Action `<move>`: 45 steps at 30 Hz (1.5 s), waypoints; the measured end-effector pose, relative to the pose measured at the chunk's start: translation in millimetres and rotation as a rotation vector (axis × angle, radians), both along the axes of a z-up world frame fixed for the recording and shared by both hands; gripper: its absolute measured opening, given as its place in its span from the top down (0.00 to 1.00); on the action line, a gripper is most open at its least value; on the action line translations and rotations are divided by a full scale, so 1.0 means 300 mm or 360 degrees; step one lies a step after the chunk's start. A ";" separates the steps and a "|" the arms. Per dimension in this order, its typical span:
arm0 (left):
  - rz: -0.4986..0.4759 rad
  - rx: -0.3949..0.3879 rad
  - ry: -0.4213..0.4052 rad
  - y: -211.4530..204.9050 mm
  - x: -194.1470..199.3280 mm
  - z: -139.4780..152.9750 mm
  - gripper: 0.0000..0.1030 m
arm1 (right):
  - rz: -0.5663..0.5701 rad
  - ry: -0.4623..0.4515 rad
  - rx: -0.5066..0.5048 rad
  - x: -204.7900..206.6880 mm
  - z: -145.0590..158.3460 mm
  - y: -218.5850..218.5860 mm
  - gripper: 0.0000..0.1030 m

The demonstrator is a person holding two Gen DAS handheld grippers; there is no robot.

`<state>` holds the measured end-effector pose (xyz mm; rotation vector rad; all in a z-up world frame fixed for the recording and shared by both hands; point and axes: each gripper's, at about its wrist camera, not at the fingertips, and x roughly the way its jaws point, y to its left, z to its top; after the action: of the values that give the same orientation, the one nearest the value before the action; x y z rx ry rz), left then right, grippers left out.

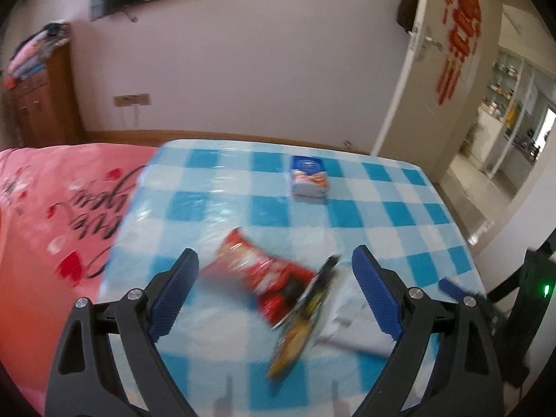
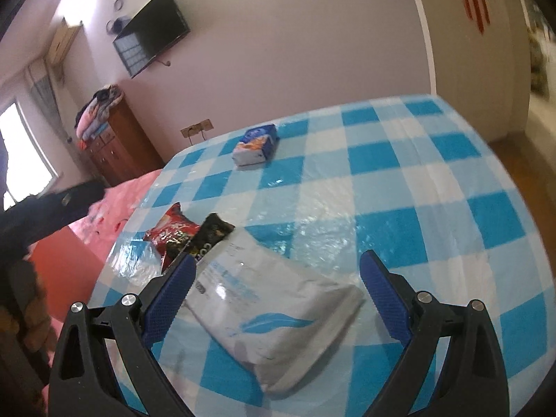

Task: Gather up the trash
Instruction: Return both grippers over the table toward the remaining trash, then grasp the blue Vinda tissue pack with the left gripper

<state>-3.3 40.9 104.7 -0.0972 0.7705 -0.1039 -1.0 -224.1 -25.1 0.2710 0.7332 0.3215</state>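
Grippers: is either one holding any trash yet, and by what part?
Nothing is held. The left gripper is open over the red snack wrapper; the right gripper is open over the white bag.

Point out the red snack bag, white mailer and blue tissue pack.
red snack bag (image 1: 257, 271), left wrist view, bag's middle
white mailer (image 2: 274, 309), right wrist view, top face
blue tissue pack (image 2: 256, 144), right wrist view, top face

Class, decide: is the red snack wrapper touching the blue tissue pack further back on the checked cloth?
Apart. In the left wrist view, the red wrapper lies near the gripper, and bare checked cloth shows plainly between it and the tissue pack. The right wrist view shows the same gap.
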 end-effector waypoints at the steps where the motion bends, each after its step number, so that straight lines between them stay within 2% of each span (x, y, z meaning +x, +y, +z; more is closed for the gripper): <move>1: -0.0045 -0.0003 0.0030 -0.032 0.057 -0.004 0.12 | 0.0004 0.0007 0.0017 0.002 -0.004 -0.010 0.09; 7: -0.0117 -0.0023 0.0179 -0.152 0.321 -0.059 0.12 | 0.0064 0.0037 0.0086 0.016 -0.033 -0.051 0.09; 12: -0.0123 0.0050 0.0298 -0.245 0.536 -0.138 0.12 | 0.0118 0.0086 0.0174 0.033 -0.039 -0.084 0.09; 15: -0.0095 0.0107 0.0357 -0.283 0.634 -0.181 0.12 | 0.0135 0.0087 0.0202 0.036 -0.032 -0.106 0.09; 21: -0.0042 0.0204 0.0431 -0.327 0.744 -0.242 0.13 | 0.0153 0.0088 0.0296 0.038 -0.020 -0.151 0.09; 28: 0.0014 0.0294 0.0511 -0.344 0.788 -0.288 0.34 | 0.0158 0.0115 0.0370 0.044 -0.037 -0.187 0.09; 32: 0.0045 0.0239 0.0511 -0.313 0.785 -0.272 0.48 | 0.0158 0.0102 0.0393 0.042 -0.032 -0.199 0.09; 39: 0.0014 0.0234 0.0542 -0.283 0.719 -0.266 0.49 | 0.0161 0.0109 0.0413 0.051 -0.036 -0.212 0.09; 45: 0.0000 0.0204 0.0566 -0.234 0.541 -0.261 0.49 | 0.0146 0.0112 0.0415 0.053 -0.040 -0.221 0.09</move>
<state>158.9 -29.2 26.4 0.0070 1.1299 -0.0368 14.9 -290.3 -37.2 0.4982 0.7747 0.4978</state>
